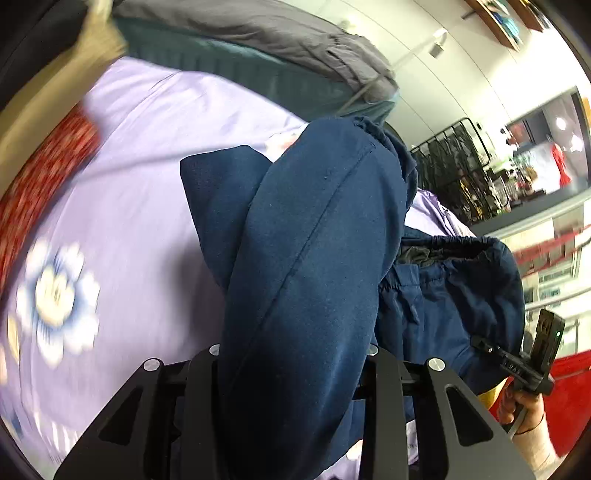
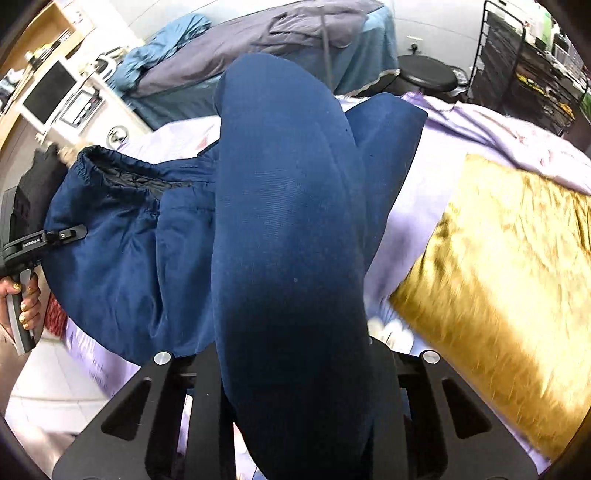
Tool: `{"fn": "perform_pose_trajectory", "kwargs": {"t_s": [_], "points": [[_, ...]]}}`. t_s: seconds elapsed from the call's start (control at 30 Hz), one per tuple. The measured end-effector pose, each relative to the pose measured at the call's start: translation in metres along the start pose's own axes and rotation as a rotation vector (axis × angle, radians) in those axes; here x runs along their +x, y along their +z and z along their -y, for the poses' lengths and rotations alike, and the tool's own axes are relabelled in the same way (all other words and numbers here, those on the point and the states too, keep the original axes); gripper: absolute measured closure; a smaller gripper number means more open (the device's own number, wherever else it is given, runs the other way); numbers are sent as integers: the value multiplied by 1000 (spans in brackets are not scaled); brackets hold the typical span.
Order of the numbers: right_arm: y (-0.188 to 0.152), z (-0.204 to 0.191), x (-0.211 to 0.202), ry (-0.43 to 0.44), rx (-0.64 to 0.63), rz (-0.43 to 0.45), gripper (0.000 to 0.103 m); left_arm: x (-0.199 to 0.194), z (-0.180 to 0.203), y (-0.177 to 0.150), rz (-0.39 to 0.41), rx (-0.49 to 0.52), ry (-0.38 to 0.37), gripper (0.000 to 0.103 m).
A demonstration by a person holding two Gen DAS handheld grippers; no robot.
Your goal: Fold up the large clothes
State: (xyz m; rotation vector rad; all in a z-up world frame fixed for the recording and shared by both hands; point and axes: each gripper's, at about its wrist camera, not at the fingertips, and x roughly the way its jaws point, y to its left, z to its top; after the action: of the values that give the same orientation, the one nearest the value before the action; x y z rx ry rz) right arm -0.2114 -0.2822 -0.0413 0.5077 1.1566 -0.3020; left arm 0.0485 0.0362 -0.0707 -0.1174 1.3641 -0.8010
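I have both the left hand-held gripper (image 1: 291,369) and right hand-held gripper (image 2: 295,362) clamped on the navy trousers (image 1: 314,229). I judge the hems should travel level toward the waistband (image 2: 122,166), over the bed (image 1: 147,155).

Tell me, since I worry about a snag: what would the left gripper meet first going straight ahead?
The navy trousers already bunched in the left gripper; past them likely the lilac bedsheet, though depth is unclear.

A bed with a lilac floral sheet (image 1: 147,184) fills the foreground; a gold cushion (image 2: 498,295) lies on it. Behind stand a second bed with grey bedding (image 2: 295,33), white walls (image 1: 424,55) and a black wire rack (image 2: 517,66).
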Motion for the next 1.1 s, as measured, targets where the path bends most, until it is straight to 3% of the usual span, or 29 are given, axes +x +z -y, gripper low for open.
{"fn": "perform_pose_trajectory", "kwargs": {"t_s": [0.2,0.47,0.63,0.77,0.97,1.1], "points": [[-38,-8,-16,15,-33,-19,78,-17,2,-32,-3,-13,27,72],[-30,13,-68,46,9,86,81,-16,71,-3,35,160,-22,73],[-34,64,-118,-19,90,184,81,9,151,21,30,304,-112,73],[-46,122,-165,-81,210,259,81,42,245,32,7,458,-210,73],[-92,221,-243,-215,415,393,81,98,383,25,-54,653,-345,73],[-130,280,-274,-299,553,449,81,154,450,14,-152,697,-387,73]]}}
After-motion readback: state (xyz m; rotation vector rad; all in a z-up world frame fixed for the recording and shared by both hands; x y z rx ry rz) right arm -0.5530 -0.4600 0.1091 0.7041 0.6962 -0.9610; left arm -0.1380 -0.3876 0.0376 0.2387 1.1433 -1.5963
